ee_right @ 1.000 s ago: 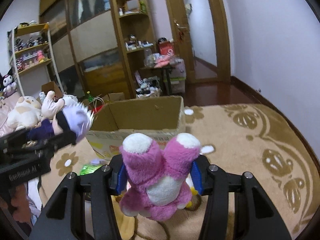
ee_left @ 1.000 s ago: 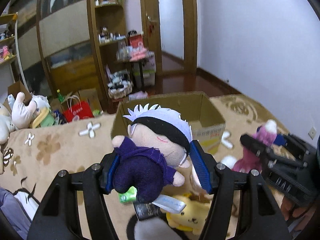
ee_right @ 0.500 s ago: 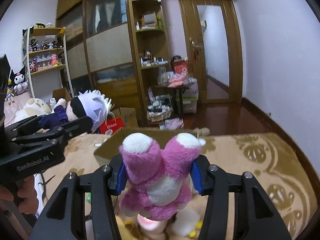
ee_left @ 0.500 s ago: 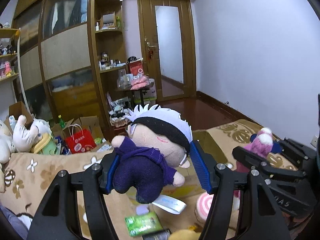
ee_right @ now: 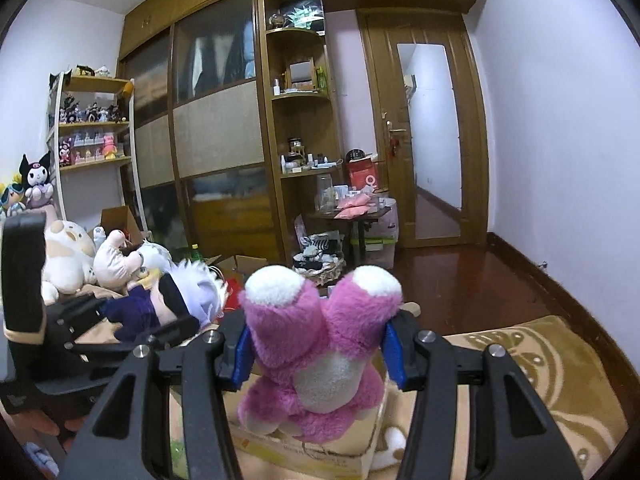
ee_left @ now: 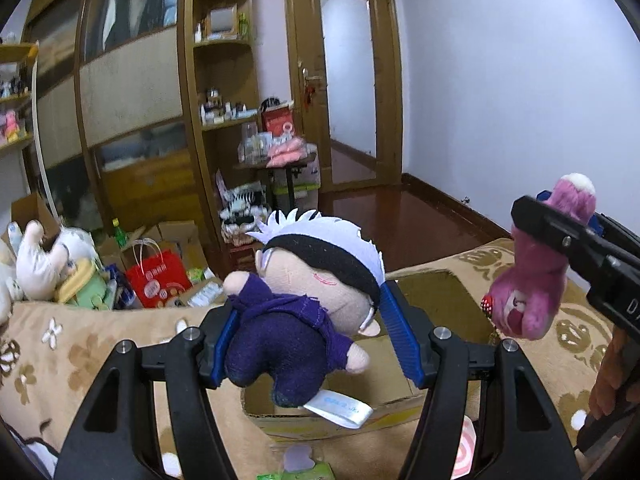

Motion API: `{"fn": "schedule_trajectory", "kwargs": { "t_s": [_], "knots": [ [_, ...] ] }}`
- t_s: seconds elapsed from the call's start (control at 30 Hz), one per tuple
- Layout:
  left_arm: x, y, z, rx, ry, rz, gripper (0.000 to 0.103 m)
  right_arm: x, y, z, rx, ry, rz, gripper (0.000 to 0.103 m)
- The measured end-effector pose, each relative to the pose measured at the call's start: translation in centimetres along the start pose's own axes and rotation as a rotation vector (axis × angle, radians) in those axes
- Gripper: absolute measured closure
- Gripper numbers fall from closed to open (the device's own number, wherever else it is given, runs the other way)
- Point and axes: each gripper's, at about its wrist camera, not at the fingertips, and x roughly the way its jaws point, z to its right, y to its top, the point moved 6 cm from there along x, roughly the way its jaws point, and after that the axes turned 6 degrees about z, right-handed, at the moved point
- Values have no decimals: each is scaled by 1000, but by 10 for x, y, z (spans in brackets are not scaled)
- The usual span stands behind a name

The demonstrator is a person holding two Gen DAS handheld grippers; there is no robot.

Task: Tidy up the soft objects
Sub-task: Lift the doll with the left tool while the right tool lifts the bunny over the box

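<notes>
Left tool [ee_left: 316, 340]: pinching the white-haired doll [ee_left: 304, 300] (purple outfit) above the cardboard box [ee_left: 436, 300].
Right tool [ee_right: 316, 352]: clamping the pink plush bear [ee_right: 320, 344], legs pointing upward.

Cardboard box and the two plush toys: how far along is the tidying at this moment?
Midway. In hand: the left gripper clamps the white-haired doll and the right gripper clamps the pink bear, both held above the cardboard box; neither is released yet. Done: nothing can be confirmed inside the box. Left: drop both, then the pink-and-white toy lying on the blanket.
</notes>
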Motion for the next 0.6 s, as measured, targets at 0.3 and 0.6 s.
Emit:
{"fn": "schedule_trajectory", "kwargs": {
  "t_s": [0.3, 0.6],
  "knots": [
    [38, -29, 0, 4, -11, -85, 39, 45, -39, 5, -10, -9, -96, 48],
    [55, -46, 2, -40, -49, -150, 39, 63, -71, 22, 46, -5, -169, 47]
  ]
}}
